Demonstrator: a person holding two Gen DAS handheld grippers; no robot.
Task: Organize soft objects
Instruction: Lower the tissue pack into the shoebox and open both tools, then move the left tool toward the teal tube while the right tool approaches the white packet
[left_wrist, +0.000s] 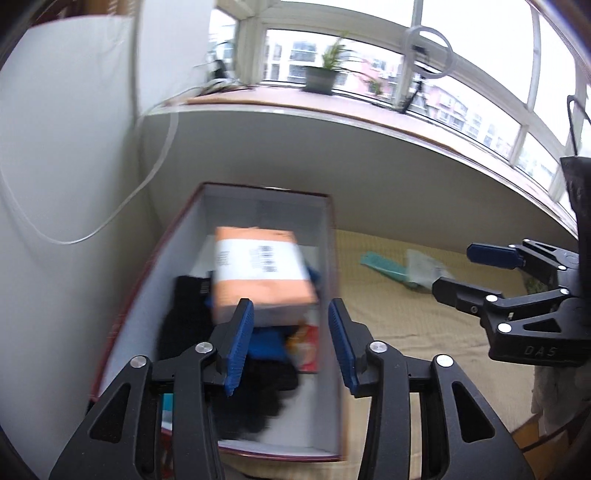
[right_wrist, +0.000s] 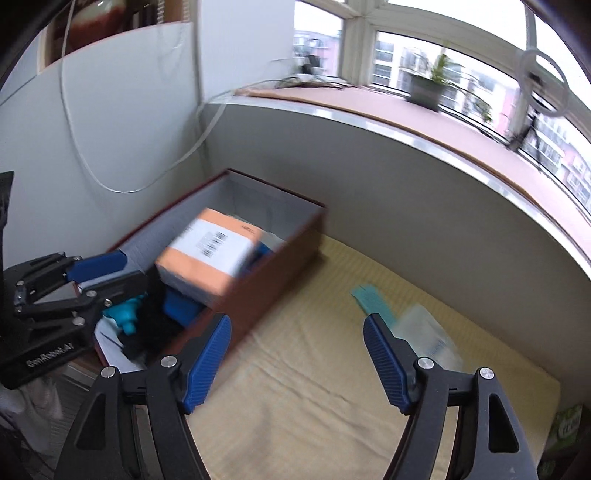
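- My left gripper (left_wrist: 291, 332) hangs over the long dark-red cardboard box with pale inner walls (left_wrist: 328, 236), its blue pads narrowly apart with nothing pressed between them.
- An orange, white-banded soft packet with a barcode (left_wrist: 264, 273) lies tilted in that box, on top of black and blue cloth items (left_wrist: 258, 369).
- My right gripper (right_wrist: 297, 354) stands wide and empty above the yellowish mat (right_wrist: 314, 369).
- A teal flat pack (right_wrist: 369, 297) and a clear plastic pouch (right_wrist: 432, 339) lie on the mat, right of the box.
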